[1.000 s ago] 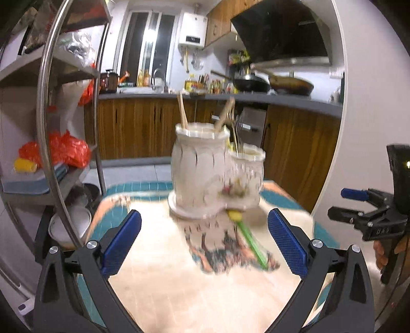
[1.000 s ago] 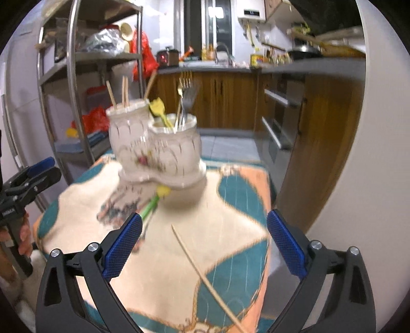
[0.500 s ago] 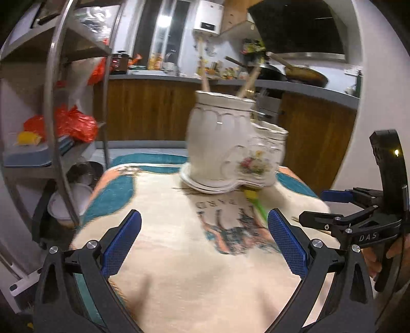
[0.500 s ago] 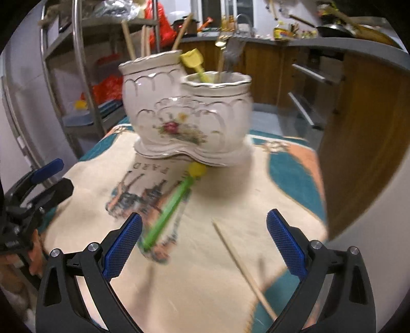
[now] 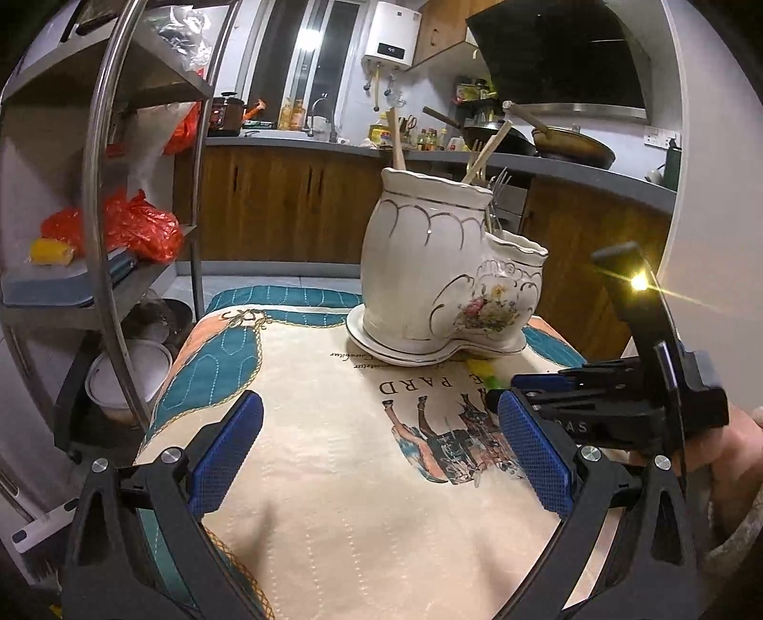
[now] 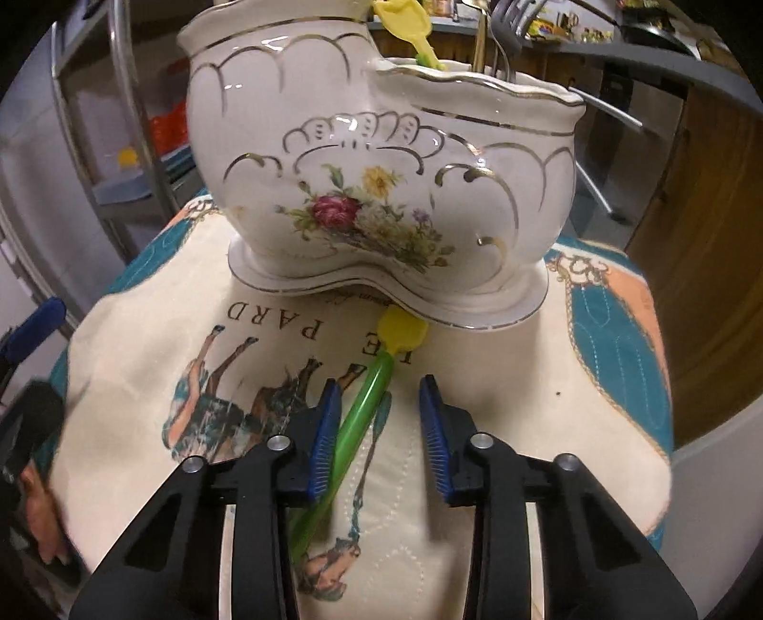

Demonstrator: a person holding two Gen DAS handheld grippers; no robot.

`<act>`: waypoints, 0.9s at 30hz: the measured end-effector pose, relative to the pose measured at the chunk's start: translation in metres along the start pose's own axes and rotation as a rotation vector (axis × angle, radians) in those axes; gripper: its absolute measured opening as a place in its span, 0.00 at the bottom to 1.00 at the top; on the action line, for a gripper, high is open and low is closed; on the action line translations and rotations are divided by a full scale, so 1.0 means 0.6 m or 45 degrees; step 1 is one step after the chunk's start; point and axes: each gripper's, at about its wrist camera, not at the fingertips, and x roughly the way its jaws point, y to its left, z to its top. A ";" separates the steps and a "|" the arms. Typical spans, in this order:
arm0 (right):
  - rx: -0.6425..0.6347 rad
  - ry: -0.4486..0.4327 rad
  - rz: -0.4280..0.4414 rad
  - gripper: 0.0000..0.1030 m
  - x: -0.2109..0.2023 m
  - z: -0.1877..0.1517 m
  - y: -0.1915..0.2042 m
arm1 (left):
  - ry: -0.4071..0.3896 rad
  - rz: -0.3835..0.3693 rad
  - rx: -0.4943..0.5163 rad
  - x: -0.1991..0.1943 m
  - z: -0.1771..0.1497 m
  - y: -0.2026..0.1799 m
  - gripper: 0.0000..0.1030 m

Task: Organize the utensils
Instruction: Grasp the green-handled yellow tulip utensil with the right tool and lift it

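Already chopsticks (image 5: 396, 138) and forks (image 6: 505, 28) stand in the ceramic holder (image 6: 381, 191); just before its base, the green spoon (image 6: 357, 419) lies between the right gripper's (image 6: 379, 419) closing jaws, ungripped; the left gripper (image 5: 376, 458) gapes empty.

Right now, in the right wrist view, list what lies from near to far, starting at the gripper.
right gripper, its jaws closing around the handle → green utensil with its yellow end → holder base → flowered ceramic holder → forks standing in it.
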 end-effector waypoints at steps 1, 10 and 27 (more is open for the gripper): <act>0.001 0.003 0.007 0.23 0.000 0.001 0.001 | 0.000 -0.002 0.001 0.000 0.000 0.001 0.94; 0.111 -0.005 0.151 0.10 -0.021 -0.006 -0.009 | 0.016 0.014 0.022 -0.002 -0.004 -0.005 0.94; 0.197 -0.385 0.075 0.10 -0.273 -0.111 -0.161 | 0.371 -0.158 0.025 0.051 -0.006 -0.209 0.84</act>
